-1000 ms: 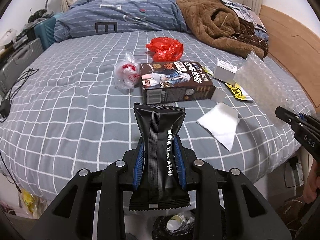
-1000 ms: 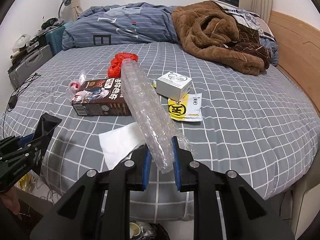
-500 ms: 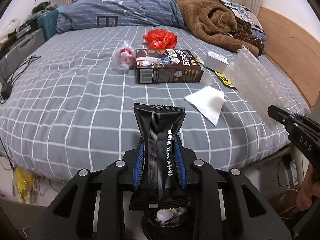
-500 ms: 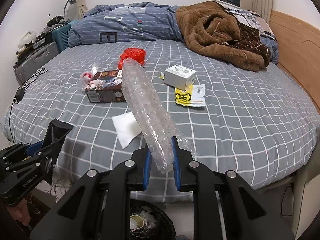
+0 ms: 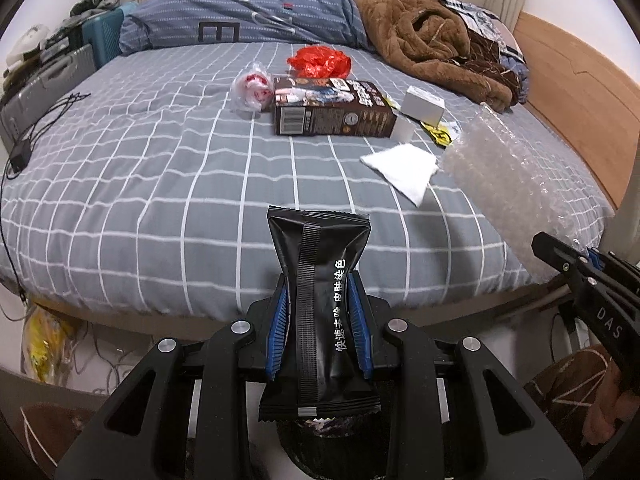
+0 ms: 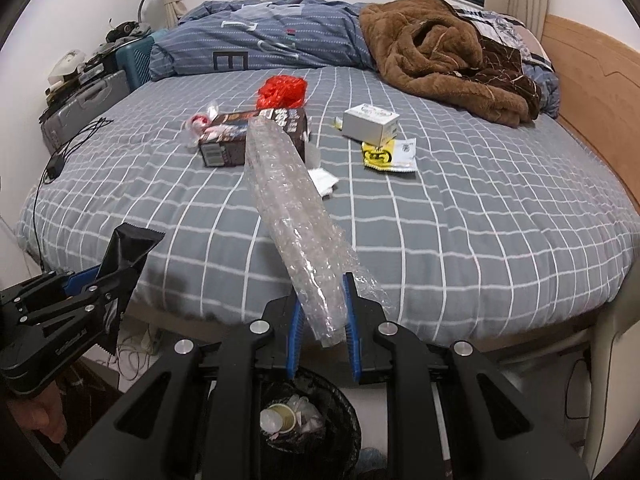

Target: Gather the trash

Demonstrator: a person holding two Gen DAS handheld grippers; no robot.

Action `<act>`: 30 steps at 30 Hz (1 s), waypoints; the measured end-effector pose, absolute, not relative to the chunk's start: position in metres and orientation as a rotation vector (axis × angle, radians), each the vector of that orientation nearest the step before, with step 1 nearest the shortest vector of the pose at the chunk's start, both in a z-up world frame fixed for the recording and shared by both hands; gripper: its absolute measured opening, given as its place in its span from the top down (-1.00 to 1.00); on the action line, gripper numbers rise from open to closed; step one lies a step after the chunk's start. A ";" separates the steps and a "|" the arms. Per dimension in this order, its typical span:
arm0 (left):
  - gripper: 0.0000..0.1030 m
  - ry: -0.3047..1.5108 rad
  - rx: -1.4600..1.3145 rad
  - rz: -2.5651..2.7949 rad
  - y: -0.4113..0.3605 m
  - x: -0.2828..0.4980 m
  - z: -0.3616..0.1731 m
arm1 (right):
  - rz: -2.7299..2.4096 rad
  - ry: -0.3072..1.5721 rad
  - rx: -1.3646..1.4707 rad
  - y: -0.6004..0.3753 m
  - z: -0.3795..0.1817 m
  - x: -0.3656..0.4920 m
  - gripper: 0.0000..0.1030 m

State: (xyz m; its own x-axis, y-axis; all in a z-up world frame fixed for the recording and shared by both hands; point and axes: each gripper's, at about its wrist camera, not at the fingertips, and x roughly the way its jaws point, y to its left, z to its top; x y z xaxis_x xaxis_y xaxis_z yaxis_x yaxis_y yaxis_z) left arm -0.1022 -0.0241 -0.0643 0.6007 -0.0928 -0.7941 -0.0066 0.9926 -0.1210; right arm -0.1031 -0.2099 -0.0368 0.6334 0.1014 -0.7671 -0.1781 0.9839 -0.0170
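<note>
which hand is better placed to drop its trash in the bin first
Right, probably. In its view the bin opens just under the right gripper and its bubble wrap. The left gripper and black packet hide most of the bin.

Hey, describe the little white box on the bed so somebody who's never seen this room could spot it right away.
Start at the grey checked bed and find the long dark brown carton near its middle. Toward the wooden headboard side from it sits the small white box, resting partly on a yellow and white sachet. It is the only white, hard-edged block there; the white tissue nearby lies flat and limp.
</note>
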 end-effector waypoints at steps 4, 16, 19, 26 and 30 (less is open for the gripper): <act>0.46 0.937 -0.107 -0.056 -0.029 -0.112 -0.069 | 0.168 0.893 -0.099 -0.209 -0.043 -0.114 0.66; 0.46 0.974 -0.099 -0.053 -0.032 -0.137 -0.080 | 0.189 0.963 -0.112 -0.208 -0.064 -0.143 0.66; 0.46 0.991 -0.102 -0.057 -0.033 -0.144 -0.084 | 0.193 0.982 -0.121 -0.208 -0.070 -0.151 0.66; 0.46 1.029 -0.105 -0.068 -0.039 -0.155 -0.096 | 0.208 1.052 -0.132 -0.210 -0.090 -0.166 0.66; 0.46 1.053 -0.091 -0.086 -0.043 -0.155 -0.104 | 0.224 1.103 -0.146 -0.206 -0.103 -0.168 0.66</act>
State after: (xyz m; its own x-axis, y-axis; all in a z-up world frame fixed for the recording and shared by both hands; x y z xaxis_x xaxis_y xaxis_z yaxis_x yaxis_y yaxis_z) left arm -0.1546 -0.0432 -0.1044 0.4921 -0.1138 -0.8631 0.0269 0.9929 -0.1156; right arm -0.1677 -0.2062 -0.1029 0.4315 0.1062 -0.8958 -0.2509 0.9680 -0.0061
